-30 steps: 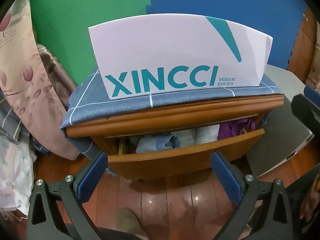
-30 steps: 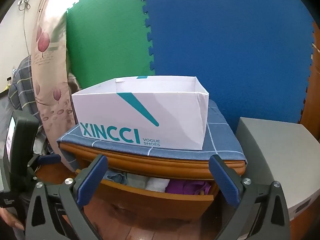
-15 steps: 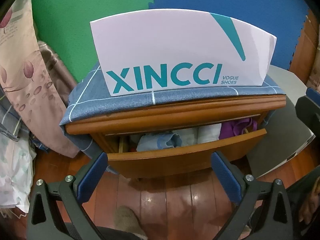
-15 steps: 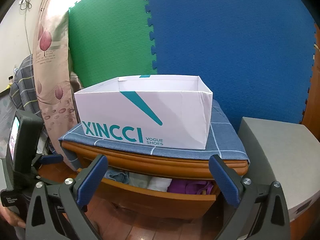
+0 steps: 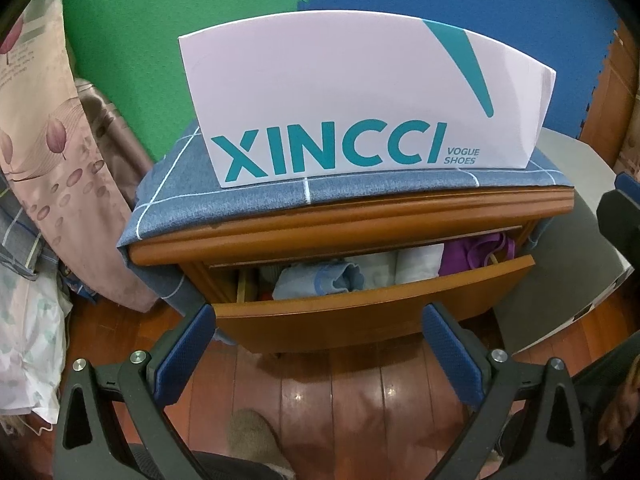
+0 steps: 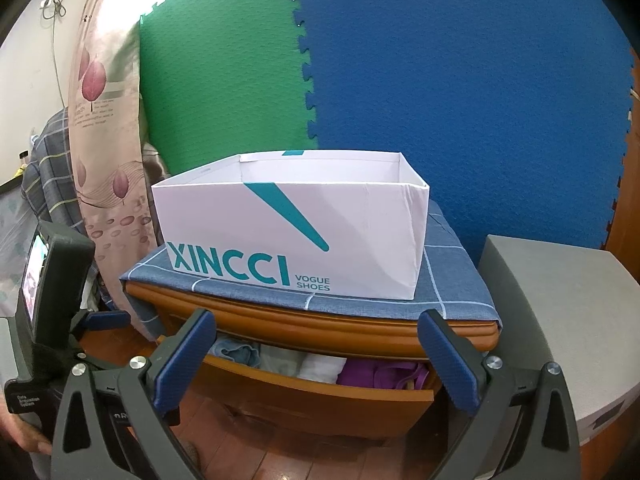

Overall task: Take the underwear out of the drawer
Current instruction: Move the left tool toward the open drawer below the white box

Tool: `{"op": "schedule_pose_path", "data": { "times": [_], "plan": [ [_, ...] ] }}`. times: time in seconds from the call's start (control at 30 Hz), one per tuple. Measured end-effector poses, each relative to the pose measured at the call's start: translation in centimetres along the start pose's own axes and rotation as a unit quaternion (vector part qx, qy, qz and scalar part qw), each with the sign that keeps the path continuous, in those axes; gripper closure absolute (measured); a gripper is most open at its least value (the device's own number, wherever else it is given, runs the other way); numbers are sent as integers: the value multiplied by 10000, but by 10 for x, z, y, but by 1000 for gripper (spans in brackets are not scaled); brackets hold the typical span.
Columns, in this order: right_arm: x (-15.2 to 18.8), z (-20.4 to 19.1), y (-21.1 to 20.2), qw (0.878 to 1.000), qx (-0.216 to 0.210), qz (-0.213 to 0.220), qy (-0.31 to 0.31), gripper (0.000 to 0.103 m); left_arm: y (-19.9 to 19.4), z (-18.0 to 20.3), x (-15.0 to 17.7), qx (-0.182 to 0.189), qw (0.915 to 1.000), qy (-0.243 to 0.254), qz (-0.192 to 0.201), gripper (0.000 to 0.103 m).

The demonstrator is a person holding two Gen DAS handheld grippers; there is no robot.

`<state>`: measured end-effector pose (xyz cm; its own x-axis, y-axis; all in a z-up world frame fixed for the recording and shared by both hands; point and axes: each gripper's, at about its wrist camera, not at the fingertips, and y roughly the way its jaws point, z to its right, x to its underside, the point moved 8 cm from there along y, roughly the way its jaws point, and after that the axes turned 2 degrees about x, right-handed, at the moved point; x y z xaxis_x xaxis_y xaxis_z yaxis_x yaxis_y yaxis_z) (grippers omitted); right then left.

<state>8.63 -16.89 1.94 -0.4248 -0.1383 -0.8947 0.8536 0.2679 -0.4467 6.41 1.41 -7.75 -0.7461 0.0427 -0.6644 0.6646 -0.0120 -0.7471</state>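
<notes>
Blue and green interlocking foam mats (image 6: pixel 440 80) cover the wall behind everything. Against them stands an orange-brown wooden nightstand (image 5: pixel 352 220), its top draped in a blue-grey cloth with a white grid (image 5: pixel 248 196). On the cloth sits an open white cardboard shoe box printed "XINCCI" in teal (image 6: pixel 288 240). To the nightstand's right, a grey box-shaped unit (image 6: pixel 560 320); to its left, a hanging beige curtain with a pink leaf print (image 5: pixel 44 152). Floor: reddish-brown wooden boards (image 5: pixel 340 396).

Top wooden drawer (image 5: pixel 360 312), pulled partly out. Contents, folded underwear in a row: a light blue piece (image 5: pixel 320 280) at the left, a white piece (image 5: pixel 420 260) in the middle, a purple piece (image 5: pixel 476 252) at the right end.

Left claw (image 5: pixel 320 356): blue-padded jaws spread wide, holding nothing, level with the drawer front and short of it; the underwear lies beyond and above the gap between the fingers, the light blue piece nearest the centre line.

Right claw (image 6: pixel 318 364): jaws likewise wide apart and empty, in front of the drawer; the white and purple pieces show between its fingers, just past the drawer's front edge. Neither claw touches drawer or clothing.
</notes>
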Motion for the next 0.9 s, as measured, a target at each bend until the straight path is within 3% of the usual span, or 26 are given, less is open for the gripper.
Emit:
{"op": "schedule_pose_path", "data": {
  "times": [0.27,0.47,0.57,0.7,0.9],
  "plan": [
    [-16,7,-7,9998,-91,116,106,0,-1,-1,-5,39,9996,-247,97,1],
    [-40,8,-10,9977,-276,383,-483,0,8,-5,-2,82,9982,-590,70,1],
    [-42,14,-9,9970,-335,508,-481,0,12,-7,1,88,9974,-721,36,1],
    [-28,17,7,9988,-308,138,-362,0,19,-10,4,89,9963,-853,-7,1],
    [-35,13,-1,9983,-482,214,-267,0,28,-10,9,120,9954,-945,-113,1]
  ]
}}
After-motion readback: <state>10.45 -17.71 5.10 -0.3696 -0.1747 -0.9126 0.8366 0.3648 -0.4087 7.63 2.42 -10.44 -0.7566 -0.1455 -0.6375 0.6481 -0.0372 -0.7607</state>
